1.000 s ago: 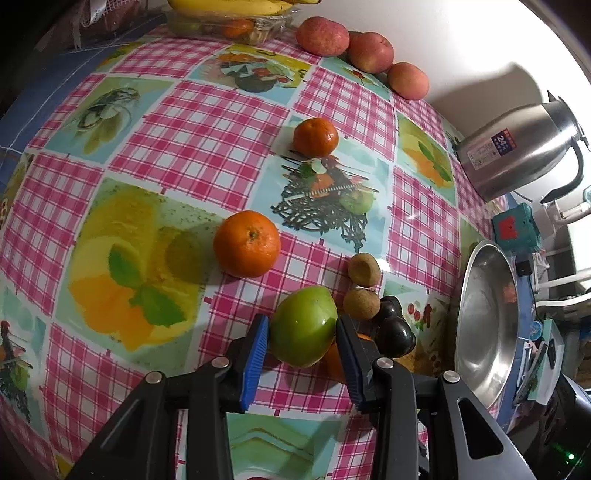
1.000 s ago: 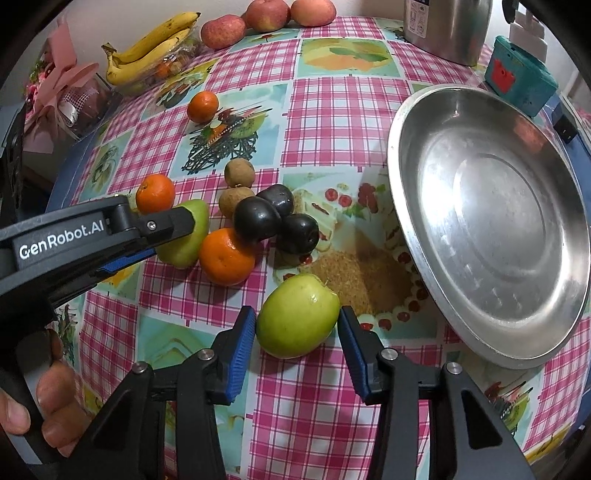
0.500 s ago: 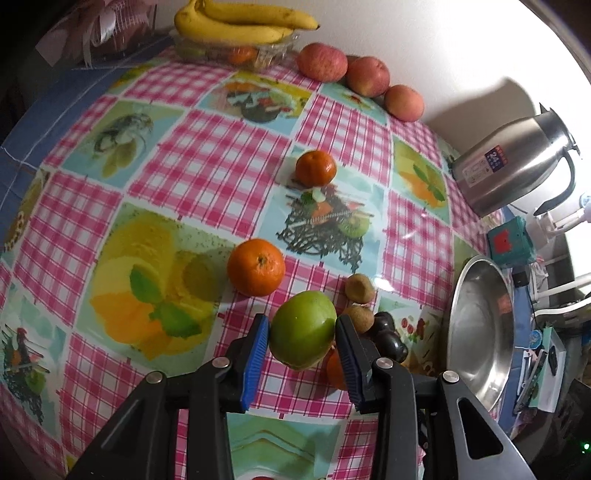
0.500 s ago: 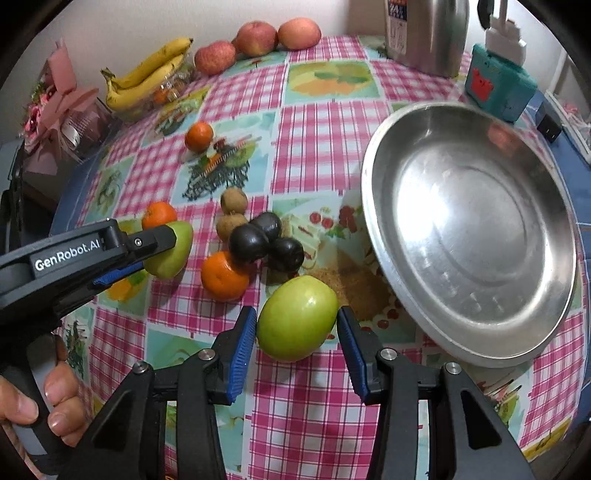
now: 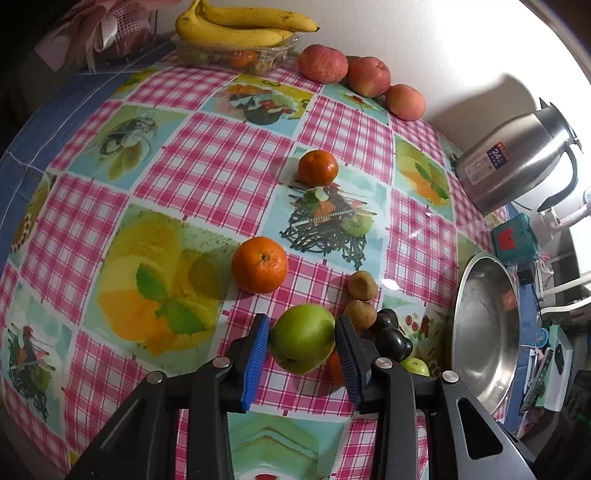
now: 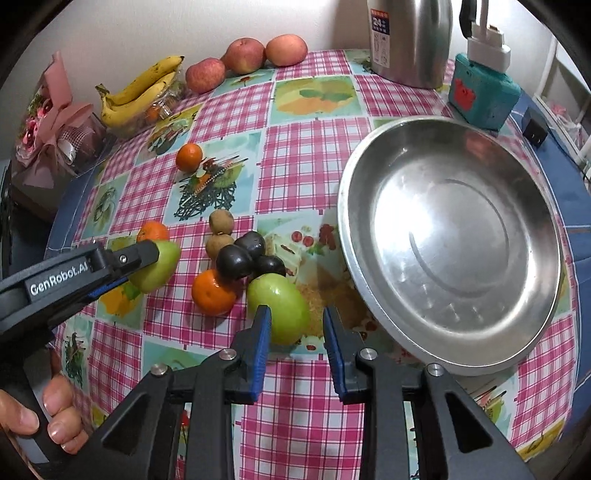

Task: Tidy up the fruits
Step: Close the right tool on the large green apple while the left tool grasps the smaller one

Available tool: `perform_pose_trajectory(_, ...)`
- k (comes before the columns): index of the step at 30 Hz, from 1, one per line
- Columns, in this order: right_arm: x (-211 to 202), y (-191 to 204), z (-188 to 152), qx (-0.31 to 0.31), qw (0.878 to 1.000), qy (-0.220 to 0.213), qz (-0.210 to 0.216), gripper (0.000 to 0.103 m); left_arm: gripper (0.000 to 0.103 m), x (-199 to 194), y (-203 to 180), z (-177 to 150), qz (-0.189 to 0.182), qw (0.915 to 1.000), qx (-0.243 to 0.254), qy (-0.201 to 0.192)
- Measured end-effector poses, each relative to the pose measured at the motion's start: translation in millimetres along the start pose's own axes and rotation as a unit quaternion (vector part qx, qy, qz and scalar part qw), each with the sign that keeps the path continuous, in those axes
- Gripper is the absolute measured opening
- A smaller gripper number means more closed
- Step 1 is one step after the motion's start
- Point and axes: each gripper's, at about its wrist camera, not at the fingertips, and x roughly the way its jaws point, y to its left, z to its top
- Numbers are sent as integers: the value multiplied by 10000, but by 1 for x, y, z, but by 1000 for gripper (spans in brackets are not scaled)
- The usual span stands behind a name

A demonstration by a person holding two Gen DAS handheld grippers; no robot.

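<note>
My left gripper (image 5: 301, 349) is shut on a green apple (image 5: 303, 343), both blue pads pressed to its sides; in the right wrist view that apple (image 6: 159, 266) shows behind the left gripper's finger (image 6: 136, 256). My right gripper (image 6: 295, 328) is closing around a second green apple (image 6: 279, 308). Its left pad touches the fruit, a gap shows at the right pad, and most of the apple lies ahead of the tips. The steel dish (image 6: 546, 206) lies to the right with nothing in it.
An orange (image 6: 213, 291), dark plums (image 6: 236, 258) and two brown fruits (image 6: 221, 221) crowd just beyond the right gripper. Other oranges (image 5: 259, 264) (image 5: 317, 168) lie further out. Bananas (image 5: 240, 26), red apples (image 5: 323, 62), a kettle (image 6: 410, 40) and a teal box (image 6: 480, 92) line the back.
The right jaws have drawn much closer together, and the apple now sits further toward their tips. The left gripper keeps its hold on its apple.
</note>
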Motion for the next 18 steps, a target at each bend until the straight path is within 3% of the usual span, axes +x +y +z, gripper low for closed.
perform_pose_trajectory(3, 5, -5, 0, 183, 9997, 86, 153, 31, 29, 0, 2, -1, -70, 10000, -32, 14)
perform_pose_trajectory(5, 9, -8, 0, 283, 9991, 161, 266, 41, 29, -1, 1, -1, -84, 10000, -18, -8)
perform_pose_trajectory(7, 14, -8, 1, 301, 9988, 205, 336, 44, 29, 0, 1, -1, -86, 10000, -17, 11)
perform_pose_trajectory(14, 24, 1, 1, 207, 9977, 321, 561, 44, 31, 8, 13, -1, 53, 9994, -261, 209)
perform_pose_trajectory(16, 28, 5, 1, 142, 9975, 359, 586, 44, 37, 8, 16, -2, 175, 9991, -282, 252)
perform_pose_trajectory(18, 30, 6, 1, 119, 9973, 376, 617, 44, 56, 6, 19, -4, 153, 9991, -311, 261)
